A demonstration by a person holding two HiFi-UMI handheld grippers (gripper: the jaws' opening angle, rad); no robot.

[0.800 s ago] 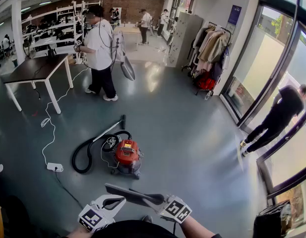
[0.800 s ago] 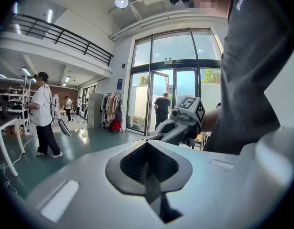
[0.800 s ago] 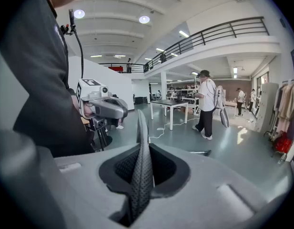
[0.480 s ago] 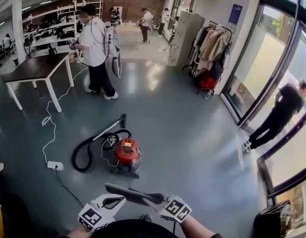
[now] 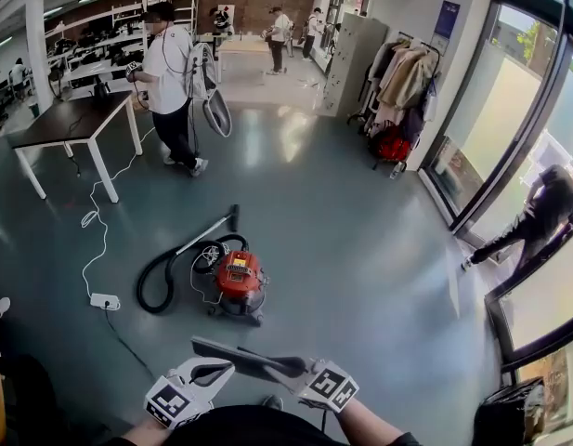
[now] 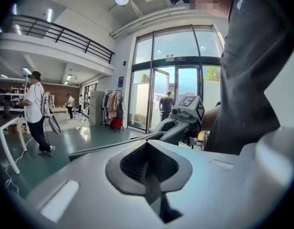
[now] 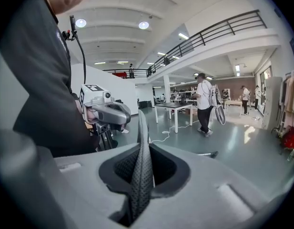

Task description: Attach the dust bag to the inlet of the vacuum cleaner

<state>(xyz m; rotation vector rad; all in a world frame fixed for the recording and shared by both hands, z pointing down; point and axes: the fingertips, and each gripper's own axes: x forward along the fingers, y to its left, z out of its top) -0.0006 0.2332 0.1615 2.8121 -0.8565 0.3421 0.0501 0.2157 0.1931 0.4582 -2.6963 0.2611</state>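
Finds bystander [image 5: 170, 72] further left than before; holds dust bag [image 5: 244, 358] between left gripper [image 5: 221, 370] and right gripper [image 5: 293, 370], both clamped on it, well apart from vacuum cleaner [image 5: 238, 282]; risks tearing it if tugged apart.

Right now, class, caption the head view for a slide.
A flat dust bag, held by the left gripper and right gripper, before the red vacuum cleaner.
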